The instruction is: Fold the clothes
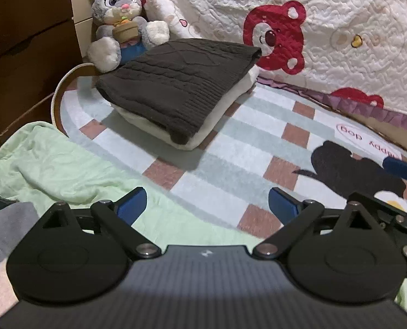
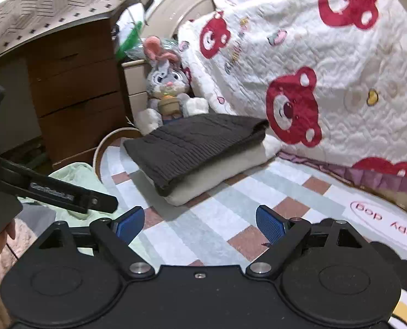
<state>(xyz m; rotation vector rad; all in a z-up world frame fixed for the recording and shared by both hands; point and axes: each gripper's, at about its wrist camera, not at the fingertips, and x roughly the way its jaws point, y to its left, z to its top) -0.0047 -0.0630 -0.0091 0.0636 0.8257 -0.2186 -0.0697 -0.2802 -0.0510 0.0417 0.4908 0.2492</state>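
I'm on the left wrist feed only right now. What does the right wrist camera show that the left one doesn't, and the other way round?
Only the left wrist view shows the black dog print on the checked blanket and a wide spread of the unfolded green garment.

Only the right wrist view shows the patterned cloth on top of the brown dresser, and the bed's headboard.

Both show the folded dark sweater stacked on a folded cream garment, the plush rabbit, the bear quilt, and open jaws holding nothing.

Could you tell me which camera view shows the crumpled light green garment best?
The left wrist view: the light green garment spreads wide across its lower left. The right wrist view shows only a small patch, partly hidden behind the left claw's body.
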